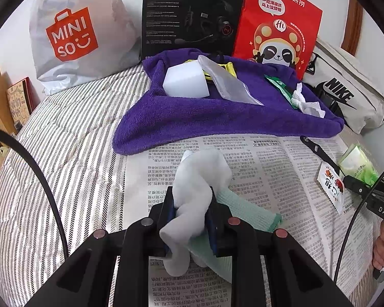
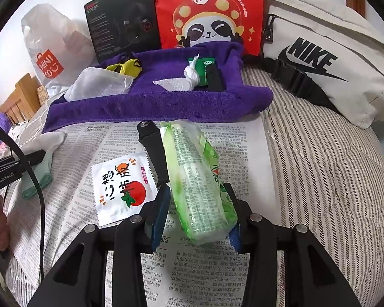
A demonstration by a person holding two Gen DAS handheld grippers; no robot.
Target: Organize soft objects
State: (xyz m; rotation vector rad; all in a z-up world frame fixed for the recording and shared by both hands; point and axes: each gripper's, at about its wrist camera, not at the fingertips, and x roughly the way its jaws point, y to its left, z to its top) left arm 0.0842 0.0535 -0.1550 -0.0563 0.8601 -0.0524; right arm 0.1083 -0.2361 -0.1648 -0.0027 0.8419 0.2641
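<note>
My left gripper [image 1: 192, 204] is shut on a white sock [image 1: 199, 174] with a mint-green cuff, bunched between the pads over the newspaper [image 1: 268, 179]. In the right wrist view my right gripper [image 2: 197, 197] is shut on a green tissue pack [image 2: 197, 174] that points away along the fingers. Behind both lies a purple towel [image 1: 217, 117] carrying a white sponge block [image 1: 185, 81], a clear plastic bag [image 1: 230, 84], a yellow item, a green packet and a crumpled tissue [image 1: 307, 102].
A black knife [image 2: 153, 148] and a tomato-print sachet [image 2: 123, 186] lie on the newspaper beside the tissue pack. A Miniso bag [image 1: 69, 35], a black headset box [image 1: 192, 15], a red paper bag [image 1: 279, 25] and a Nike bag [image 2: 320, 58] line the back of the striped bed.
</note>
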